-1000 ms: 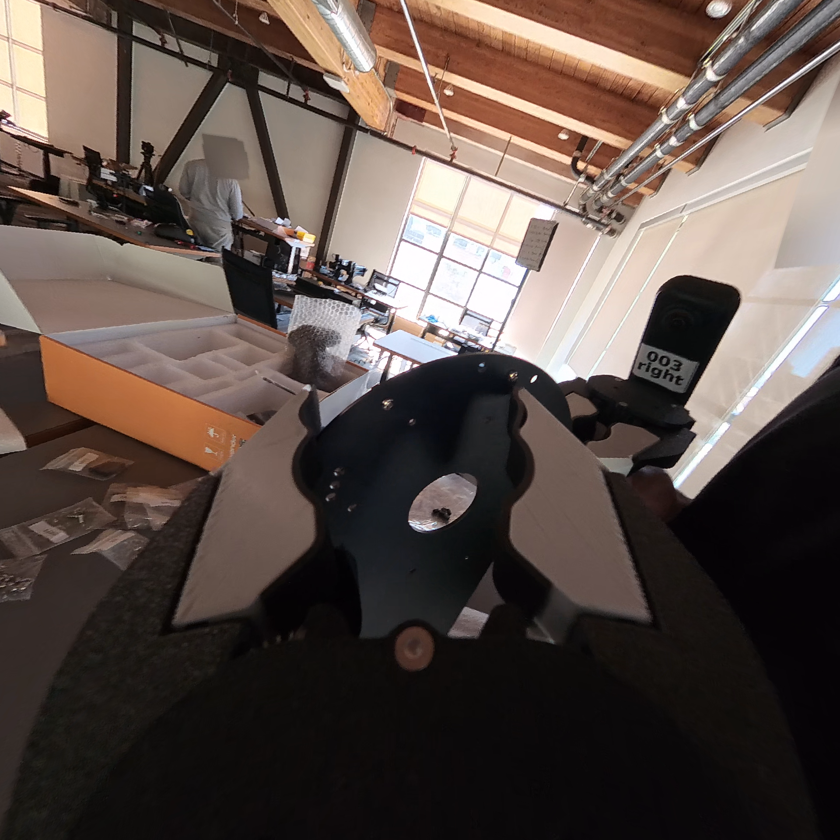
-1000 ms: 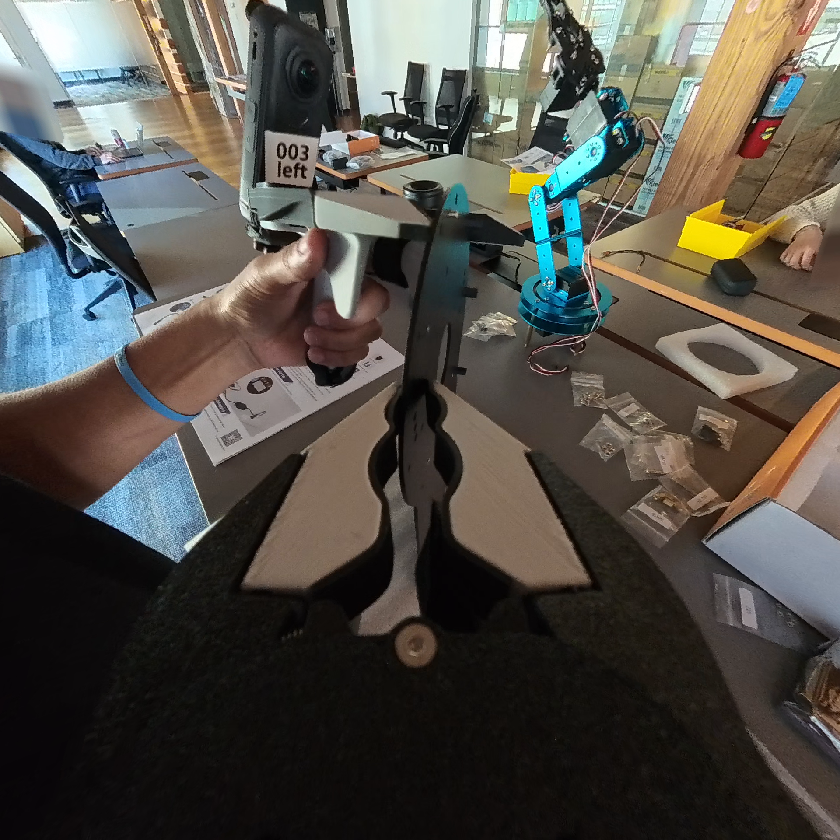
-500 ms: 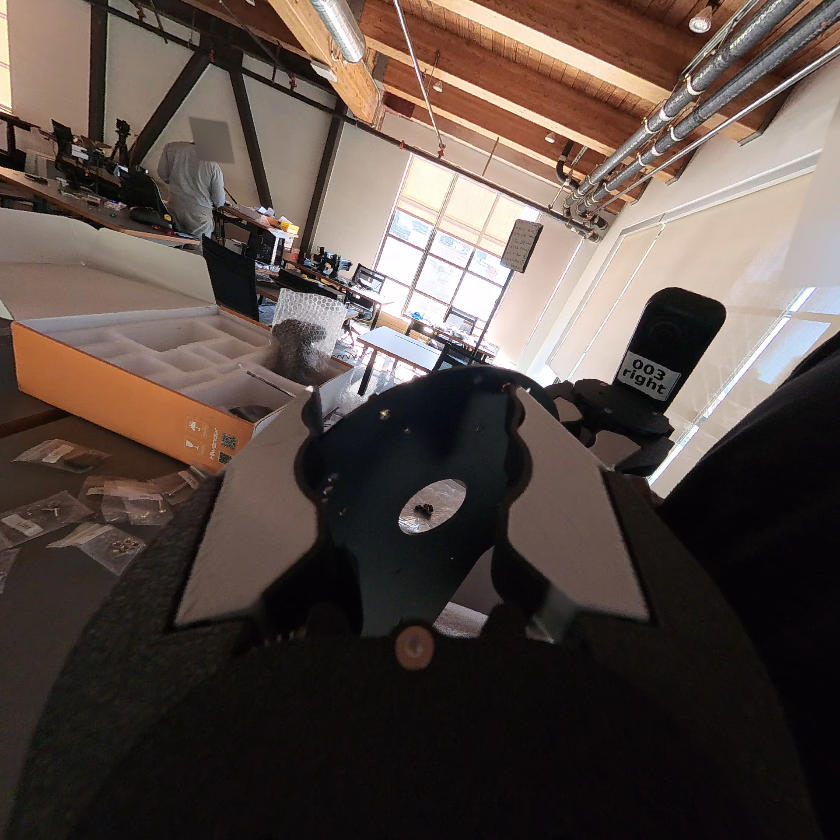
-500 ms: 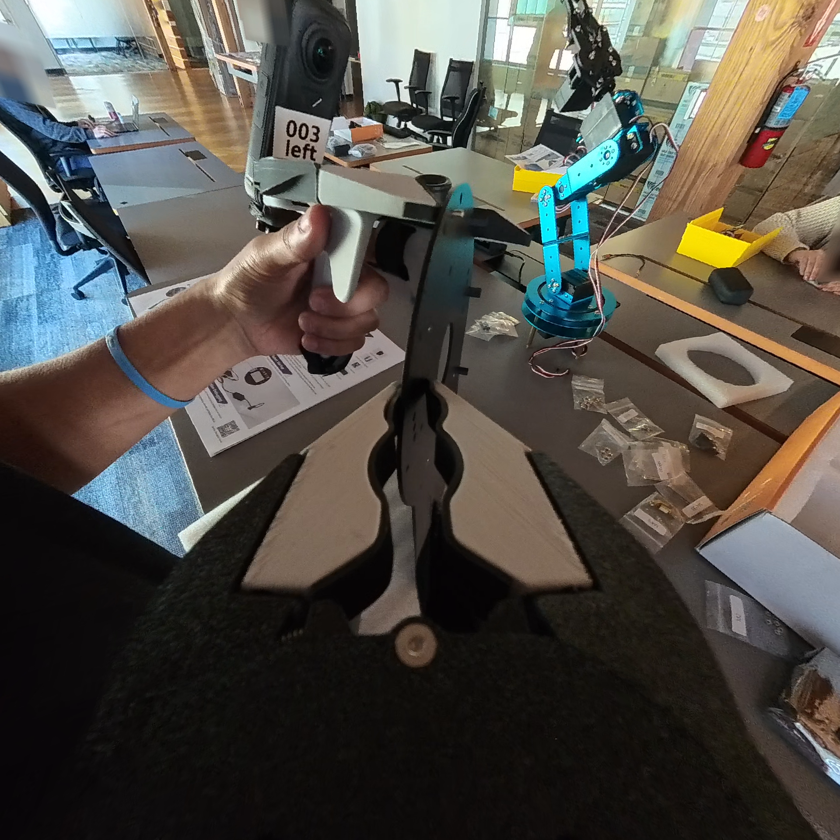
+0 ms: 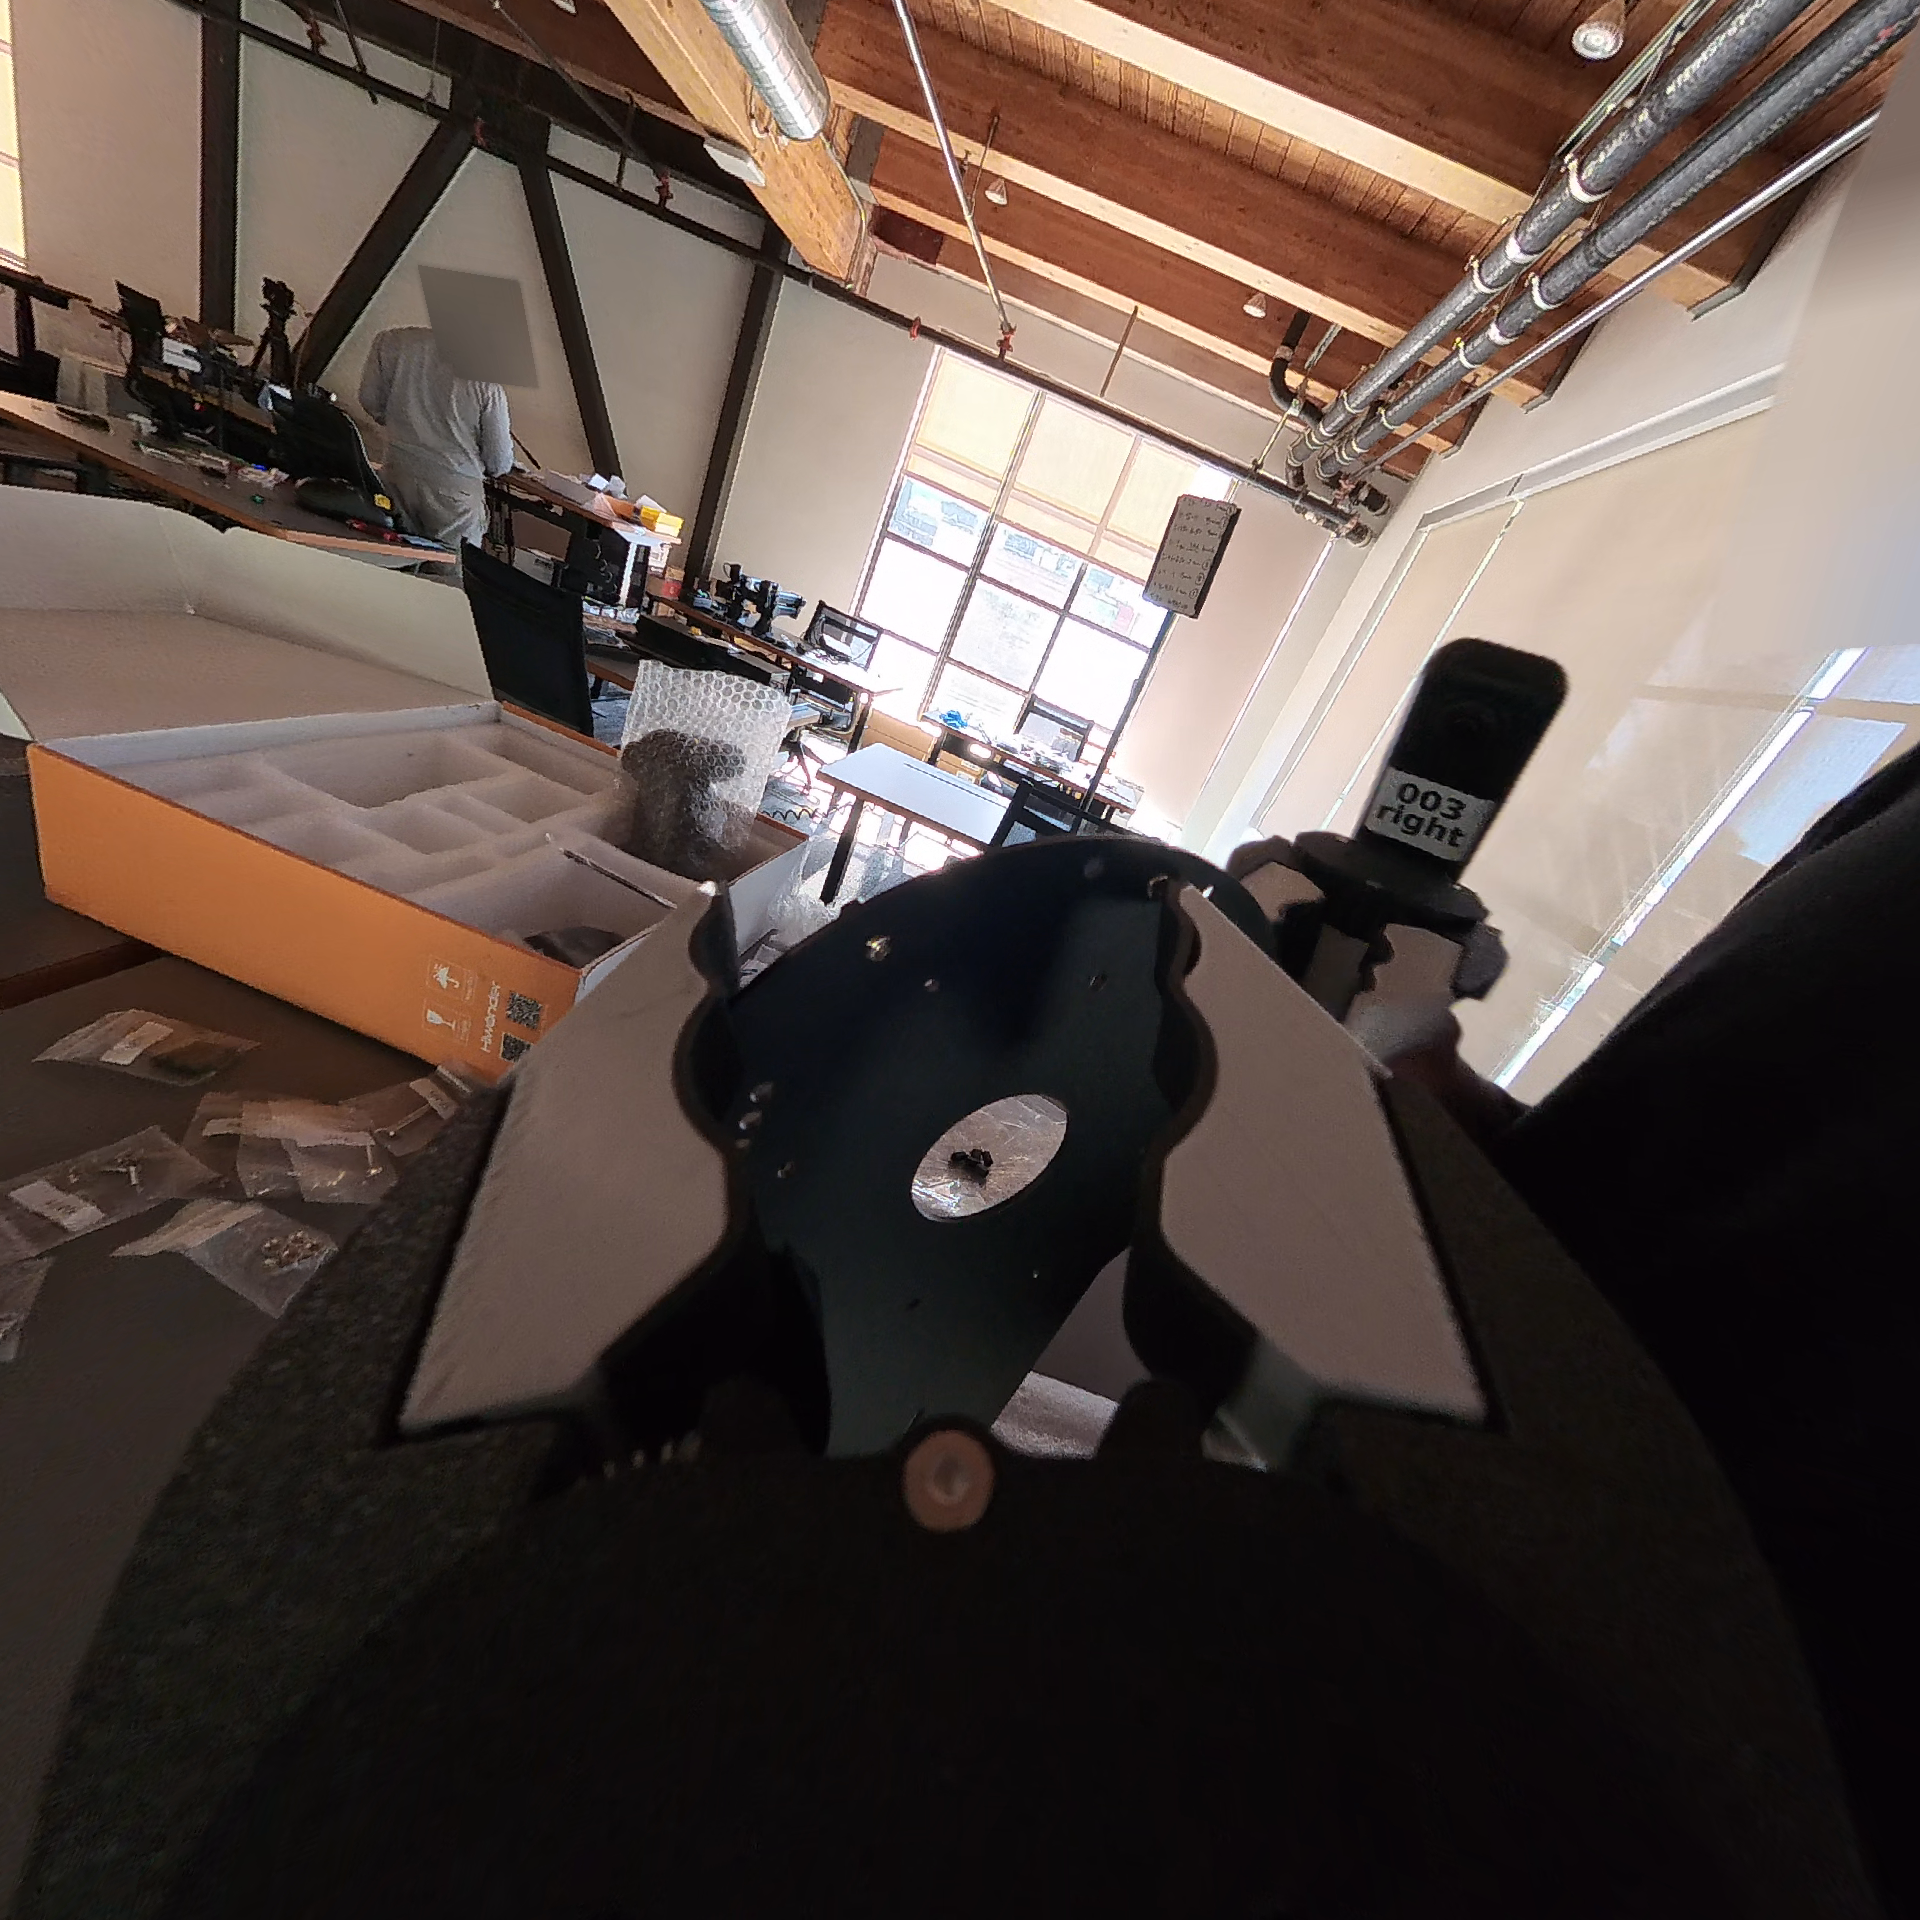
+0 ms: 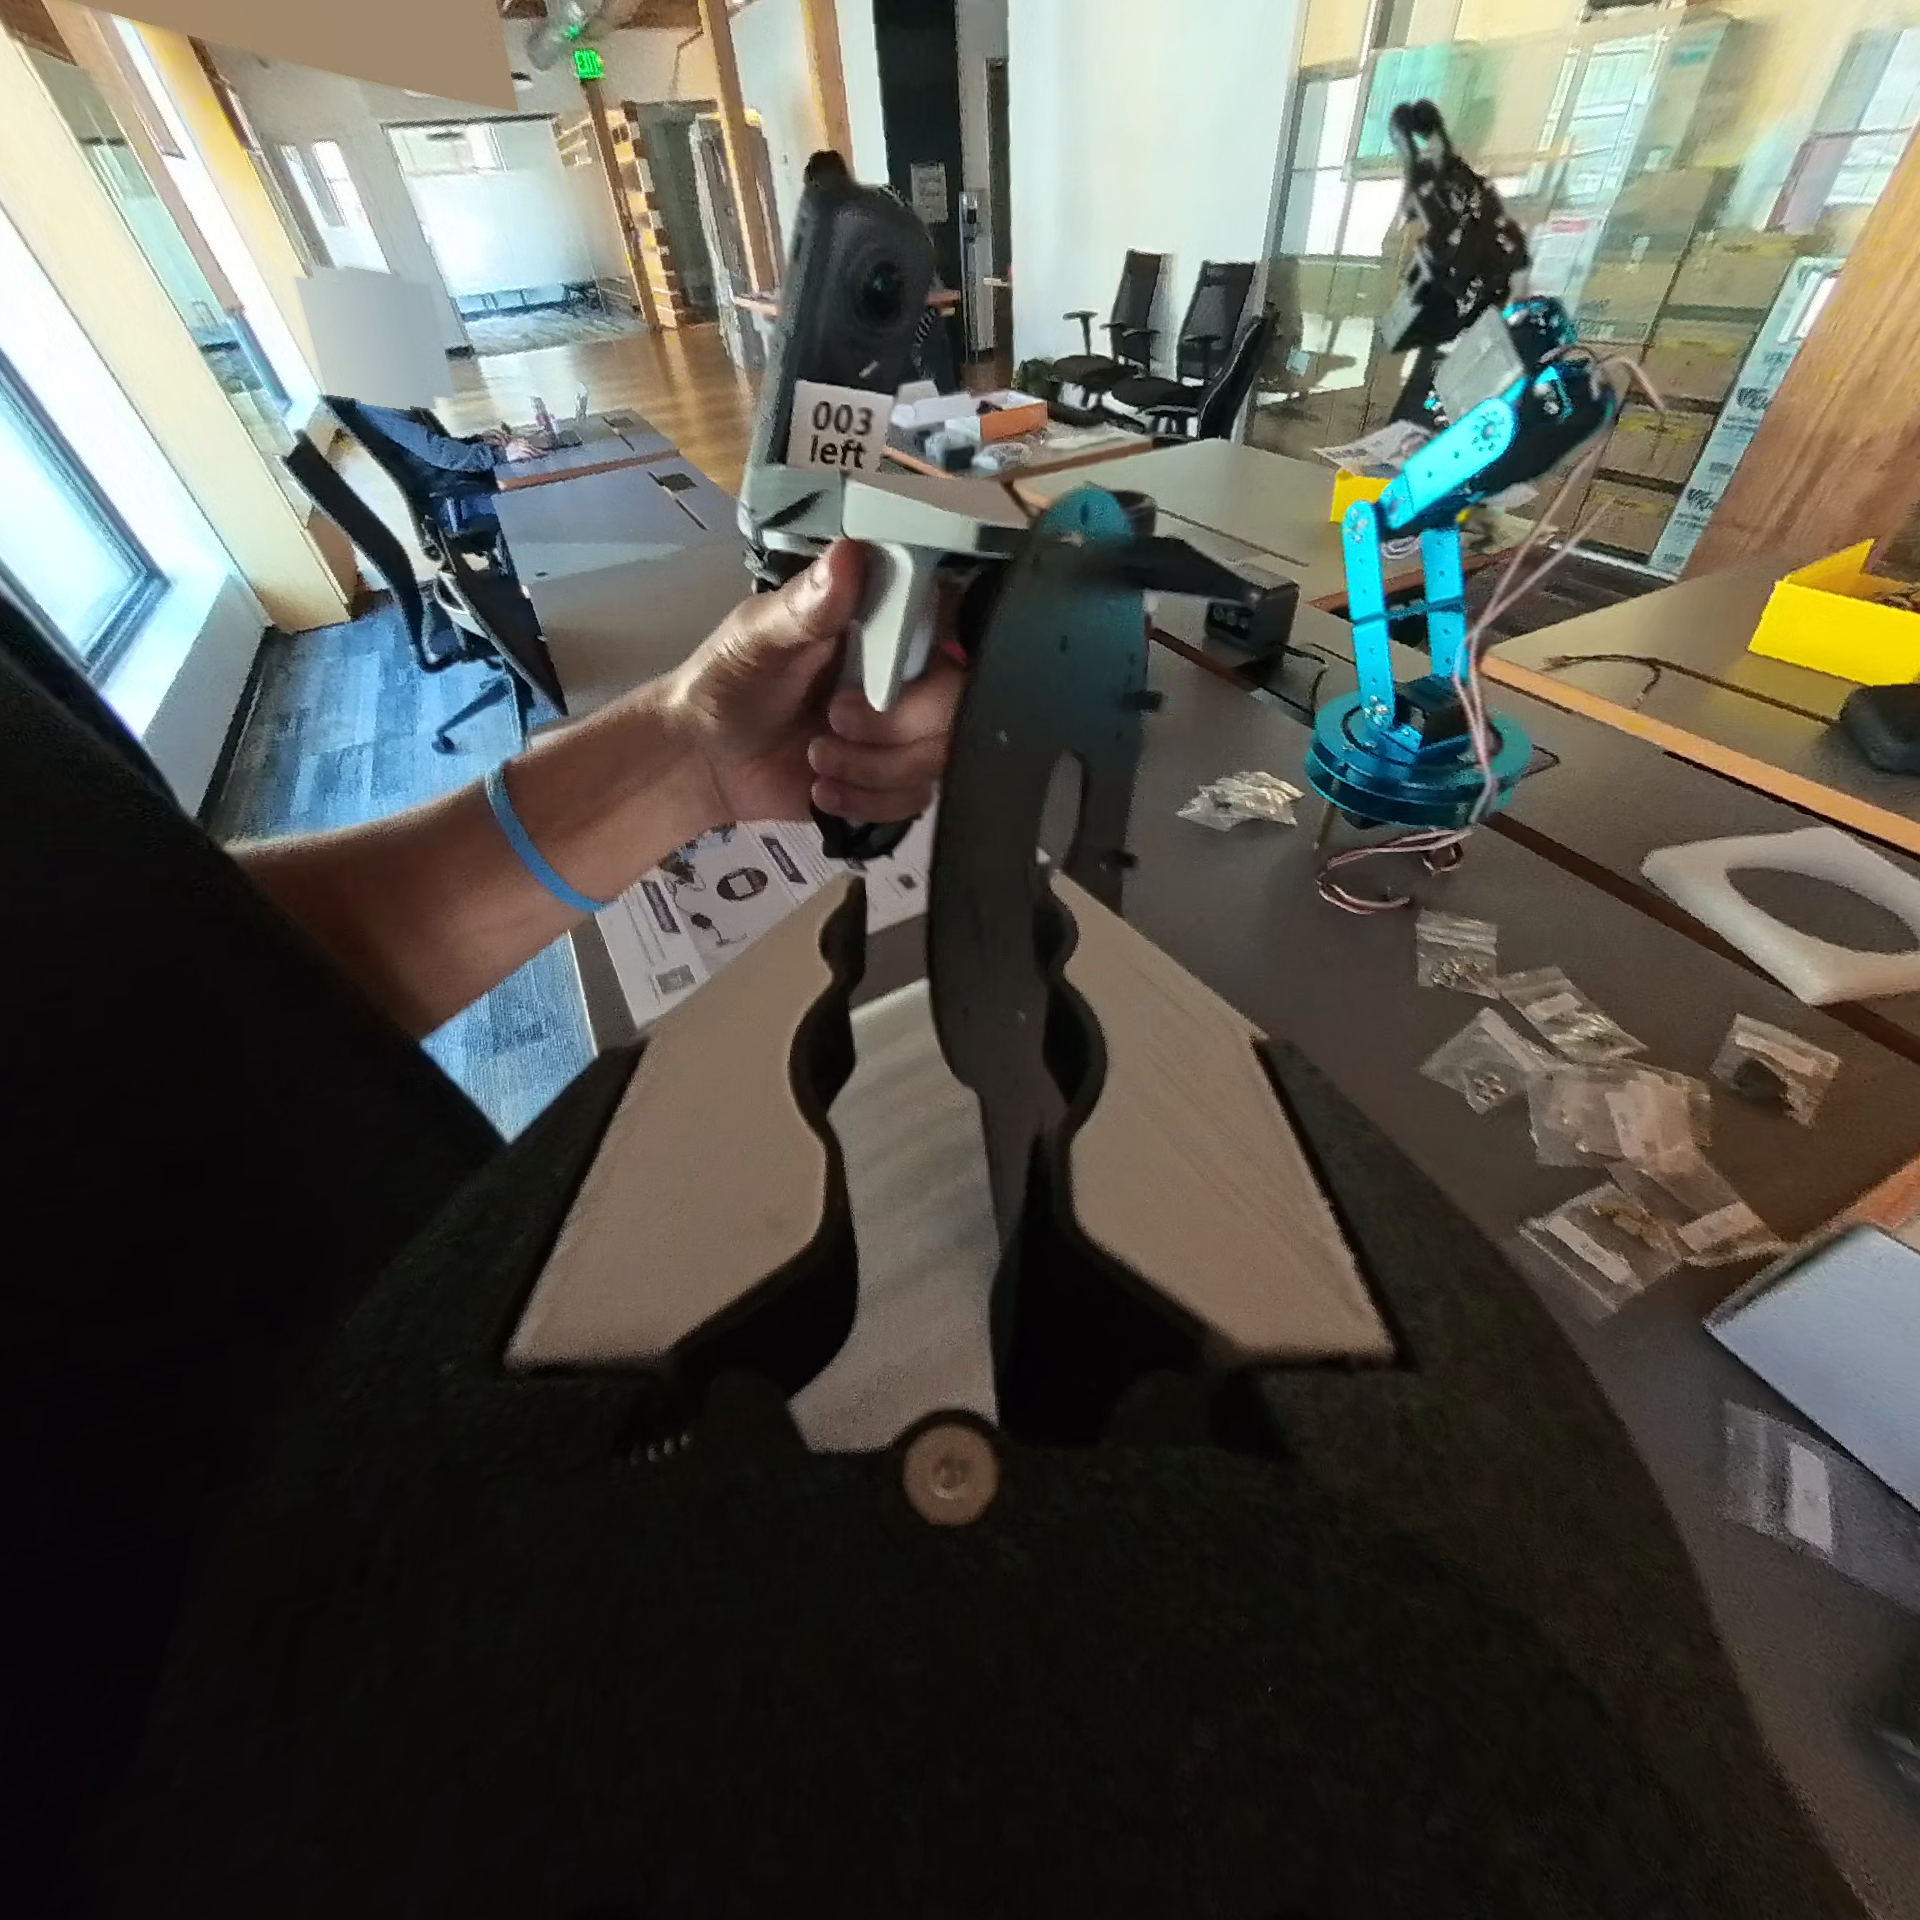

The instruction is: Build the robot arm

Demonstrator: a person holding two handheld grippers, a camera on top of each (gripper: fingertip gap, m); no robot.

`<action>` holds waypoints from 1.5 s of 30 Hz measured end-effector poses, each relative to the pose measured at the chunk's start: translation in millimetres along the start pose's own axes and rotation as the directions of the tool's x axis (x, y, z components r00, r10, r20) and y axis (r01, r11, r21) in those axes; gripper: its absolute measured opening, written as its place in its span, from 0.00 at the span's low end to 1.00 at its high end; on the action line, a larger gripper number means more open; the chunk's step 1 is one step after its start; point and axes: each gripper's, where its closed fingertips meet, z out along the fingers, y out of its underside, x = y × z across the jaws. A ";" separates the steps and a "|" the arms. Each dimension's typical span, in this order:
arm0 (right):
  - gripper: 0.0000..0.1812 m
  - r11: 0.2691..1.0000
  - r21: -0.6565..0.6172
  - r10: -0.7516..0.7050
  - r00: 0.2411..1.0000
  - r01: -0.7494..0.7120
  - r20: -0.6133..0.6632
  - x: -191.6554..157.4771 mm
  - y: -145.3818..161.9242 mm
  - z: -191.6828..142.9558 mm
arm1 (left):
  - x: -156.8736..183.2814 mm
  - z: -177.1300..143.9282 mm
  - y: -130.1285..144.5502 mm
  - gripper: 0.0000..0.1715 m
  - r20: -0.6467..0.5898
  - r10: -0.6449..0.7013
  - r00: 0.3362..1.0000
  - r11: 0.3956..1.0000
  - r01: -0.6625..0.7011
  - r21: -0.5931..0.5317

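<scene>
A dark round metal plate (image 5: 935,1039) with a hole in its middle is held up above the table. My left gripper (image 5: 945,904) is shut on it, a finger against each side edge. In the right wrist view the plate (image 6: 1049,675) stands almost edge-on, and the left gripper (image 6: 1091,540), held in a bare hand, clamps its top. My right gripper (image 6: 956,894) is open. The plate's lower end hangs between its fingers, against the right finger (image 6: 1174,1122). The right gripper also shows in the left wrist view (image 5: 1340,956), just behind the plate.
An open orange box (image 5: 260,904) with a white foam tray and a bubble-wrapped part (image 5: 696,769) stands to the left. Small parts bags (image 6: 1558,1060) lie on the dark table. A blue robot arm (image 6: 1434,582), a white foam ring (image 6: 1818,914) and an instruction sheet (image 6: 707,914) lie beyond.
My right gripper's jaws have opened off the plate's lower edge. The plate has turned a little, so more of its face shows in the right wrist view. The left gripper keeps its hold.
</scene>
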 end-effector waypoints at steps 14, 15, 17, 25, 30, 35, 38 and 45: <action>0.18 0.758 -0.555 0.124 0.911 -0.342 -0.392 145.0 228.4 -191.7 | 3.0 -3.1 0.4 0.47 -0.006 -0.002 1.000 1.000 0.002 0.012; 0.18 0.741 -0.579 0.129 0.917 -0.342 -0.377 140.9 241.2 -191.6 | 2.8 -2.9 0.4 0.47 -0.006 -0.002 1.000 1.000 0.002 0.011; 0.17 0.737 -0.595 0.128 0.930 -0.322 -0.345 135.6 257.2 -185.1 | 2.6 -2.6 0.4 0.47 -0.004 -0.002 1.000 1.000 0.002 0.010; 0.13 0.726 -0.641 0.082 0.957 -0.247 -0.277 129.0 267.1 -166.0 | 4.2 -4.7 1.1 0.47 0.002 -0.001 1.000 1.000 0.001 0.006; 0.12 0.726 -0.653 0.086 0.970 -0.217 -0.226 119.2 267.0 -157.9 | 4.3 -4.8 1.2 0.47 0.006 -0.001 1.000 1.000 0.001 0.008; 0.12 0.749 -0.644 0.034 0.980 -0.154 -0.195 124.5 259.8 -156.1 | 5.0 -5.1 1.6 0.47 0.012 0.002 1.000 1.000 -0.002 0.002; 0.10 0.738 -0.668 -0.007 0.988 -0.099 -0.154 124.7 265.4 -155.5 | 5.4 -6.0 1.8 0.48 0.014 0.001 1.000 1.000 -0.001 0.000; 0.03 0.729 -0.681 -0.005 0.995 -0.066 -0.102 116.5 265.3 -157.0 | 5.2 -6.9 2.0 0.48 0.022 0.000 1.000 1.000 0.000 -0.003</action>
